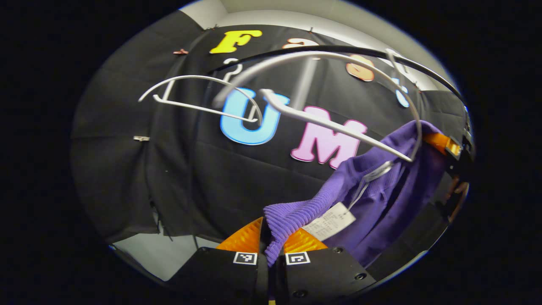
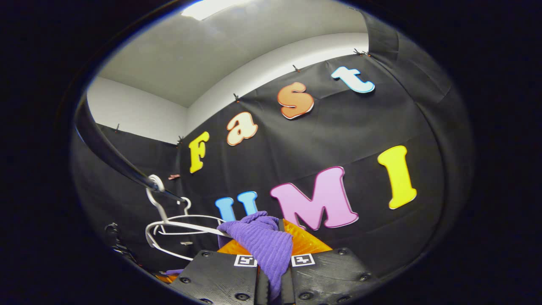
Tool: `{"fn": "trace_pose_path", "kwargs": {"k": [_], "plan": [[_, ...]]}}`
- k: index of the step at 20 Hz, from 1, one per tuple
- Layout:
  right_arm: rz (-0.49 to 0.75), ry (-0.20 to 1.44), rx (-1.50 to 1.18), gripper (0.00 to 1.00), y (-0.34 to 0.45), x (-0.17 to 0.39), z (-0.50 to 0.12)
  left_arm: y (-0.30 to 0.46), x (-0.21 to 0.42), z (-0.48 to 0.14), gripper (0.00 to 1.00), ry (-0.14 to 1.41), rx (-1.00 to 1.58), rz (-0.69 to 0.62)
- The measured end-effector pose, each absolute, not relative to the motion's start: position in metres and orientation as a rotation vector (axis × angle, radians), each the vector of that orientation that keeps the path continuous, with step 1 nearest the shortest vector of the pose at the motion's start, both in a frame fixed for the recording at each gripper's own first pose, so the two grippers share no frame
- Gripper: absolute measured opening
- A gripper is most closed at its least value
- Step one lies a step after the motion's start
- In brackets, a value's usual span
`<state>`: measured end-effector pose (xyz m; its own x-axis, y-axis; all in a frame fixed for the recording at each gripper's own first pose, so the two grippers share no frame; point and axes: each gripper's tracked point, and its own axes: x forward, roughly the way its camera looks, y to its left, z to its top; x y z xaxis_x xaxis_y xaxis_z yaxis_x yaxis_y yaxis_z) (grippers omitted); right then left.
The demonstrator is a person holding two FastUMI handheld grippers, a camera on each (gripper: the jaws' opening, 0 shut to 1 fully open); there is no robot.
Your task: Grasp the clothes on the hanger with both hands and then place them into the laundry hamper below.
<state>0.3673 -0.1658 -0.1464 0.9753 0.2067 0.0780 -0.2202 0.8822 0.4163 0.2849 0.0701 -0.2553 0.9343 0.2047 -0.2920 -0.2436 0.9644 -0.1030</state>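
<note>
My left gripper [image 1: 271,250] is clamped on the ribbed purple knit garment [image 1: 372,186], which hangs partly off a white plastic hanger [image 1: 338,123] on the dark rail [image 1: 338,50]. My right gripper [image 2: 273,254] pinches another fold of it, jaws pressed together on the cloth.

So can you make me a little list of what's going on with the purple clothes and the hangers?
clothes: purple ribbed garment, part draped on a hanger
left gripper: shut on the garment's edge
right gripper: shut on a bunch of the fabric
hangers: white hangers on a dark rail
tag: white label dangling from the garment
hamper: unseen
</note>
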Motion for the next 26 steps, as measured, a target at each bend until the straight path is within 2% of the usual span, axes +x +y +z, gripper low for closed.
{"fn": "trace_pose_path", "kwargs": {"k": [4,5,9,10,11,20,25,26], "plan": [[0.116,0.105,0.406,0.19,-0.193,0.357,-0.2,0.0,0.296,-0.267,0.1,0.339,-0.181,0.073],[0.115,0.135,0.384,0.14,-0.192,0.35,-0.212,-0.008,0.296,-0.272,0.1,0.35,-0.186,0.055],[0.14,0.262,0.33,0.14,-0.173,0.314,-0.257,-0.013,0.291,-0.285,0.11,0.414,-0.191,0.036],[0.168,0.302,0.334,0.1,-0.16,0.302,-0.269,-0.013,0.288,-0.288,0.1,0.432,-0.191,0.041],[0.197,0.338,0.34,0.14,-0.147,0.29,-0.28,-0.014,0.285,-0.292,0.1,0.449,-0.192,0.049],[0.599,0.546,0.31,0.15,-0.012,0.192,-0.314,-0.008,0.253,-0.316,0.1,0.551,-0.216,0.106],[0.669,0.655,0.275,0.15,0.008,0.168,-0.346,0.016,0.225,-0.342,0.1,0.623,-0.25,0.199],[0.666,0.689,0.252,0.19,0.01,0.162,-0.357,0.023,0.221,-0.35,0.1,0.653,-0.257,0.233]]}}
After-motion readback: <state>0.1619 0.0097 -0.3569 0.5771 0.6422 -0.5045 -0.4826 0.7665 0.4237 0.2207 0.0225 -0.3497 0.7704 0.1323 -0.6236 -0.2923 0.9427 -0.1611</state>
